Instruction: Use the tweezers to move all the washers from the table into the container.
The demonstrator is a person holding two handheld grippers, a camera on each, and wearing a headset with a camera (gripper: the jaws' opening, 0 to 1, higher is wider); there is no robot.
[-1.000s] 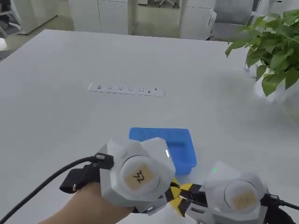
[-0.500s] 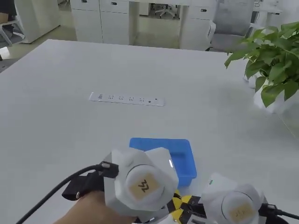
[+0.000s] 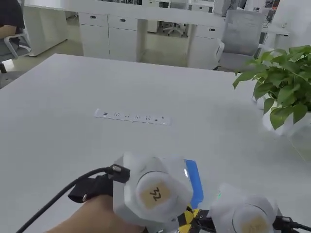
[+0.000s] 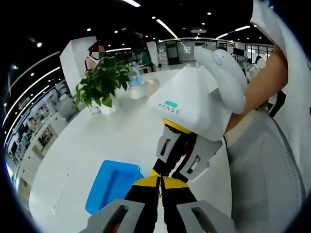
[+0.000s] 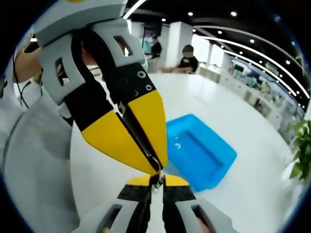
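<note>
The thin dark tweezers [image 5: 138, 138] run between the yellow fingers of my left gripper [image 5: 156, 167], which is shut on them. Their end reaches into my right gripper [image 5: 155, 182], also shut. The two grippers meet tip to tip just at the near side of the blue container [image 5: 199, 153]. Two small pale washers [image 5: 177, 138] lie inside the container. In the head view the white body of the left gripper [image 3: 184, 217] hides most of the container [image 3: 193, 178], and the right gripper [image 3: 197, 221] sits at the bottom right. In the left gripper view the left gripper [image 4: 160, 183] is pressed shut.
A white power strip [image 3: 131, 117] lies flat at mid table. A potted plant [image 3: 284, 87] stands at the right edge. A black cable [image 3: 53, 199] trails left from the left gripper. Bare white table [image 3: 73, 145] spreads to the left and beyond.
The head camera has tilted up, so both grippers sit lower in the picture and hide more of the container. The grippers stay tip to tip.
</note>
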